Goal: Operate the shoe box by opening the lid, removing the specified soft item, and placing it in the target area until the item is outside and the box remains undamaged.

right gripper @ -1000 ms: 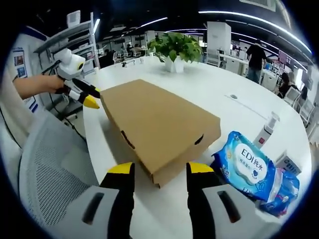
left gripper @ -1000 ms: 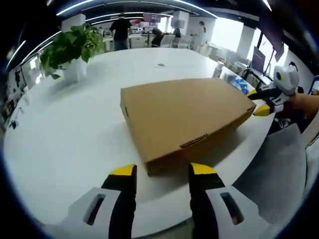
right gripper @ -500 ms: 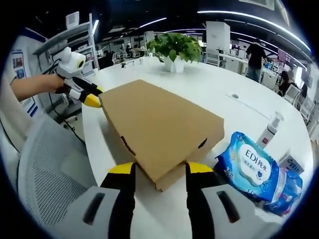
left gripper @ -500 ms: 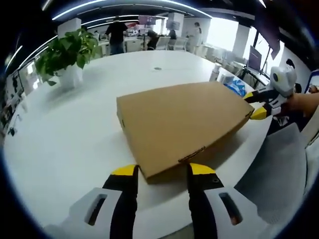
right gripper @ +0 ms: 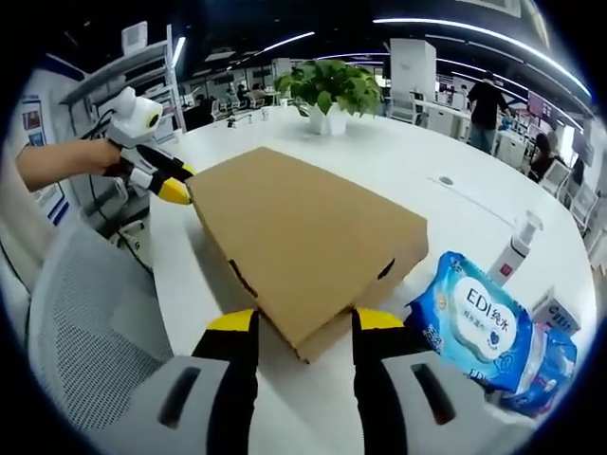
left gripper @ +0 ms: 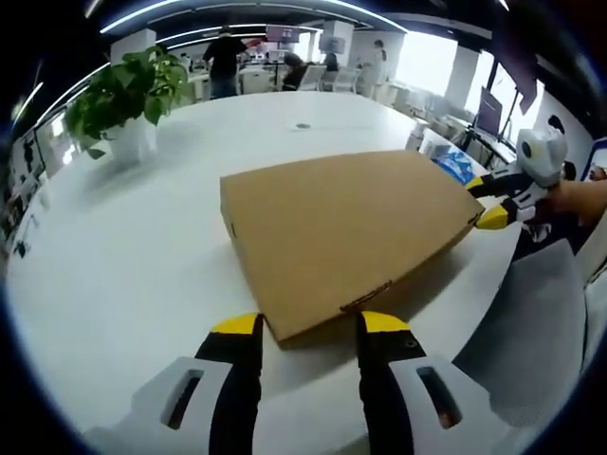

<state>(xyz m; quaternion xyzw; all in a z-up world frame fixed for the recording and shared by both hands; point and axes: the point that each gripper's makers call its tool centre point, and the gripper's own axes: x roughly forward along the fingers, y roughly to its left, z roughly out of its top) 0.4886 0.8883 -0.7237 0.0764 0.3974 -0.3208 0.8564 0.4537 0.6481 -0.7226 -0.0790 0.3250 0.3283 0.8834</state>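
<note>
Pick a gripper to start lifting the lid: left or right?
Right, probably. In its view the lid of the shoe box already gapes at the corner between its jaws. The left gripper faces a corner that looks closed.

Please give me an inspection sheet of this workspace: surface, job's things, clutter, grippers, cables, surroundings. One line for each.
Surface: white round table, mostly bare.
Job's things: brown cardboard shoe box, lid closed, near the table's edge; the soft item cannot be seen.
Clutter: blue wet-wipes pack beside the box; white spray bottle; potted plant.
Grippers: left gripper open, jaws either side of one box corner; right gripper open, jaws either side of another corner.
Cables: nothing seen.
Surroundings: mesh office chair at the table; open office with standing people behind.
</note>
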